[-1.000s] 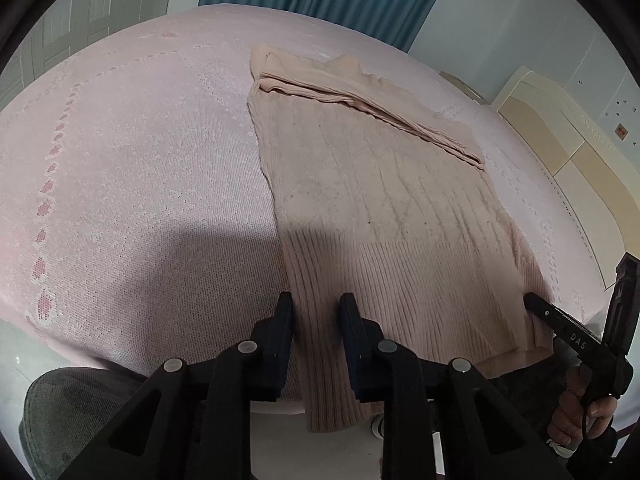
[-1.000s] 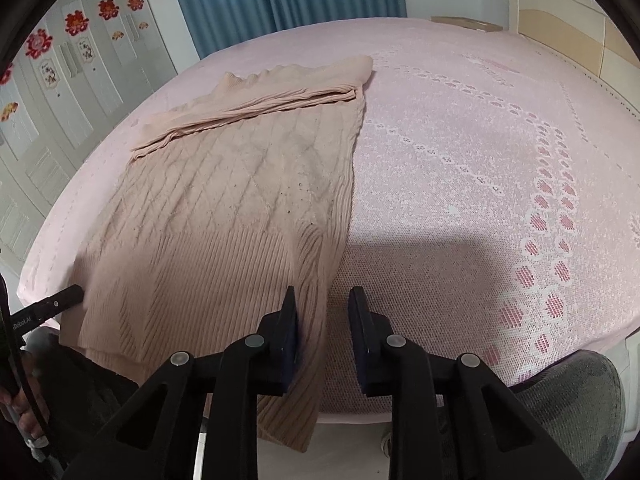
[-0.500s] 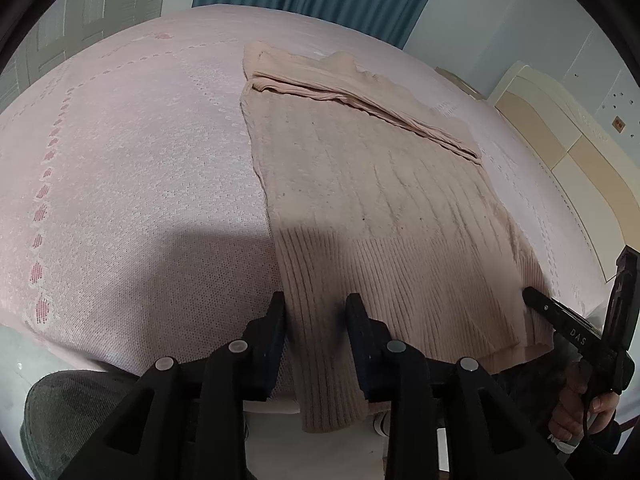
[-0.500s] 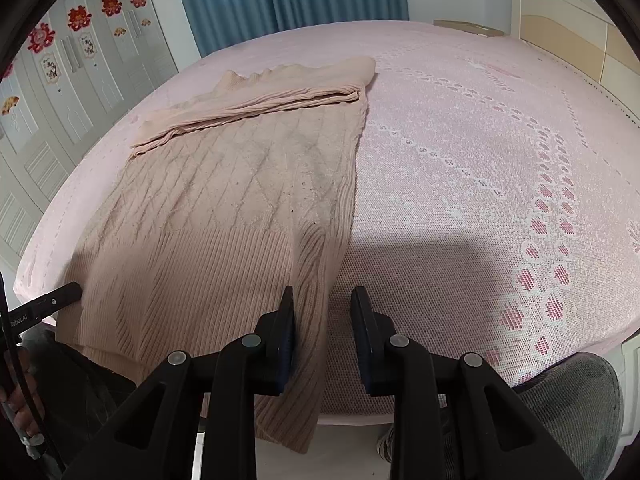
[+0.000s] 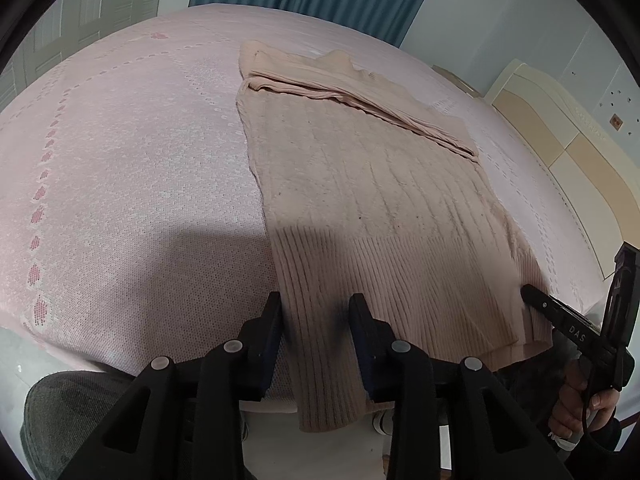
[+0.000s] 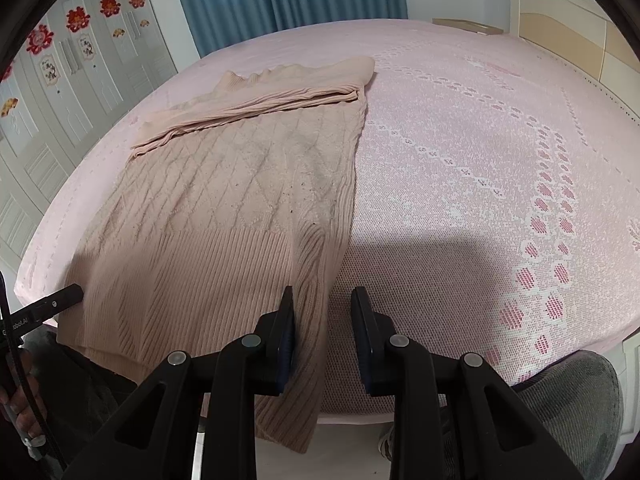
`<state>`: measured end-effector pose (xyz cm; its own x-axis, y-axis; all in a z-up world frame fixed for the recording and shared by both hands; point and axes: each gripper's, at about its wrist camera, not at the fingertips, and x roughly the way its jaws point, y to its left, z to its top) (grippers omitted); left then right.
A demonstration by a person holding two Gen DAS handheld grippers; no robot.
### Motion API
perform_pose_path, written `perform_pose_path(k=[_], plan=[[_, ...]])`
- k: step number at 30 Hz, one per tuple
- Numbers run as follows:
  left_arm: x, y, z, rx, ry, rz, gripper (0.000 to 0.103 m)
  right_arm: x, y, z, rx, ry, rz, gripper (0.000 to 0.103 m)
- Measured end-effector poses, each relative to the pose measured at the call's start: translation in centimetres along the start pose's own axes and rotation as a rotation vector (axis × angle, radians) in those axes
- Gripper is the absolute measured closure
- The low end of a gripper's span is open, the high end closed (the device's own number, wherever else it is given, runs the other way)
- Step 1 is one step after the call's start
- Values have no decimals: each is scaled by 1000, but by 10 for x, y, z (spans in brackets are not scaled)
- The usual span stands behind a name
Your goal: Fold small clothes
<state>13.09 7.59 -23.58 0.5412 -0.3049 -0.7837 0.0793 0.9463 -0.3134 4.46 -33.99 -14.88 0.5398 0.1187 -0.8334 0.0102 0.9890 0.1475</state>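
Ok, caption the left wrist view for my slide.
Left gripper, jaws opening, straddles the hem of a beige knit sweater spread on a pink bedspread.

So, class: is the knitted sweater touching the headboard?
Apart. The right wrist view shows a wide stretch of bare pink bedspread between the sweater and the headboard.

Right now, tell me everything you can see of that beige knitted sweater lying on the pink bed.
The beige knitted sweater lies flat on the pink bedspread, diamond cable pattern on the body, ribbed band at the hem. Its sleeves are folded across the top. The hem hangs over the bed's near edge, one side panel drooping lower. The left gripper, jaws opening, straddles one hem corner; the right gripper straddles the other. Small dark specks dot the knit.
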Motion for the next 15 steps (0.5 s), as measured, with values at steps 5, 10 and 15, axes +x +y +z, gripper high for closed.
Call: perform_pose_path(k=[5,10,15], plan=[[0,-1,0,4,1,-2,69,1,-1,0,3,2,3,76],[-1,0,-1,2,4,-25,65,0,0,-1,4,4,8,76],[-2,4,-1,-25,20,-94,62,-1,3,-3,-13,4,18,69]])
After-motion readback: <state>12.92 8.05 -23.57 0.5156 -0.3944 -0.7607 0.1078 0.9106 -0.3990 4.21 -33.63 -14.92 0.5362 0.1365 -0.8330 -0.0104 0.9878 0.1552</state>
